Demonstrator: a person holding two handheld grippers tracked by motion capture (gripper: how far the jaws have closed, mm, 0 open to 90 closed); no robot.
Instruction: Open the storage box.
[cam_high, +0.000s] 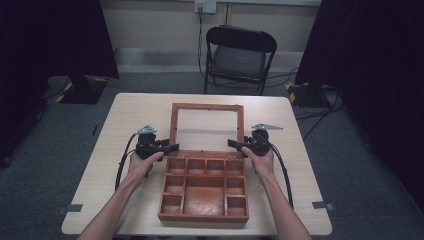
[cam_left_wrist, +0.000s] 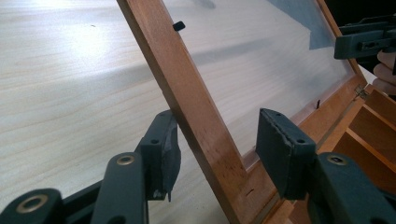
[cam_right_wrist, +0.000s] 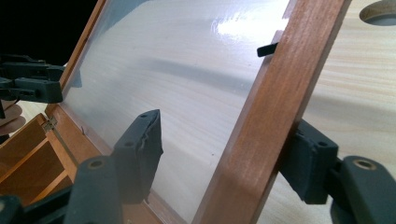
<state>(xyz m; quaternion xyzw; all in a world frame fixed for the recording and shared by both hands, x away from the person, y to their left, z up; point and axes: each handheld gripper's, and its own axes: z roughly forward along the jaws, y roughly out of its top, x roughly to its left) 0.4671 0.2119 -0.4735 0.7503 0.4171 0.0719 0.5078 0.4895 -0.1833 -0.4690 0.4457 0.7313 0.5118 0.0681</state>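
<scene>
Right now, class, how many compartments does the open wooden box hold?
9 in the box: four small ones across the back row, two down the left side, two down the right side, one large one in the middle.

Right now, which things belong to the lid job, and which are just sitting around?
In the job:
- glass-paned wooden lid, open
- compartmented wooden box
- left gripper, jaws astride the lid's side rail
- right gripper, likewise

Just about:
- black folding chair
- light wooden table
</scene>
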